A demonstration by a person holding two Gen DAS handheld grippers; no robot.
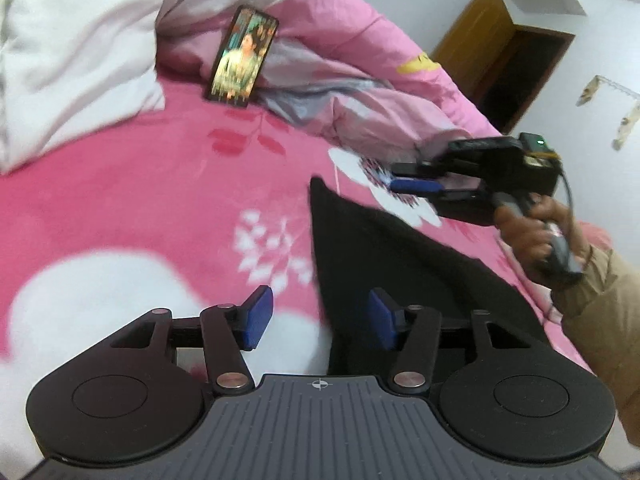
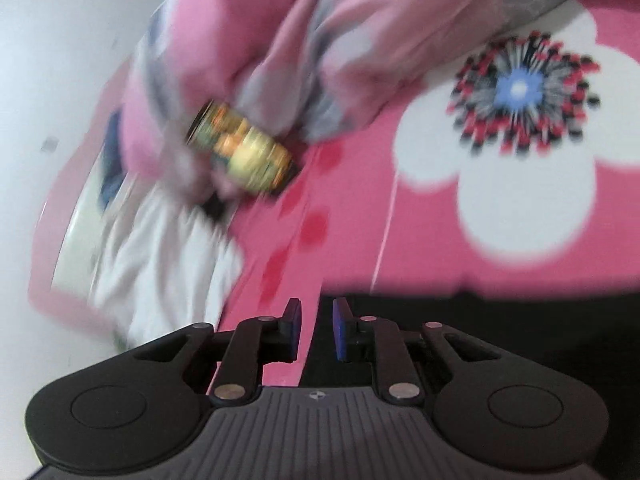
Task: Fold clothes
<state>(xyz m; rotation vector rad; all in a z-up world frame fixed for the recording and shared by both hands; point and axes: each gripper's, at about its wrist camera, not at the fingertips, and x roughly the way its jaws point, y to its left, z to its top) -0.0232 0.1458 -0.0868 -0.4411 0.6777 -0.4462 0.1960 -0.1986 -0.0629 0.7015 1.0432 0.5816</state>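
A pink flowered bedsheet (image 1: 140, 208) covers the bed, with a rumpled quilt (image 1: 340, 68) behind. A black garment (image 1: 384, 256) lies flat on the sheet. The left gripper (image 1: 320, 322) is open above its edge; the right gripper (image 2: 316, 328), narrowly parted, holds nothing. A phone (image 1: 242, 60) leans against the quilt.

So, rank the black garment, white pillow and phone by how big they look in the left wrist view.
1. White pillow and black garment: about alike, and both are cut off, the pillow by the frame, the garment by the gripper, so no ranking between them.
2. Phone: clearly smallest, though it lies farther from the camera.
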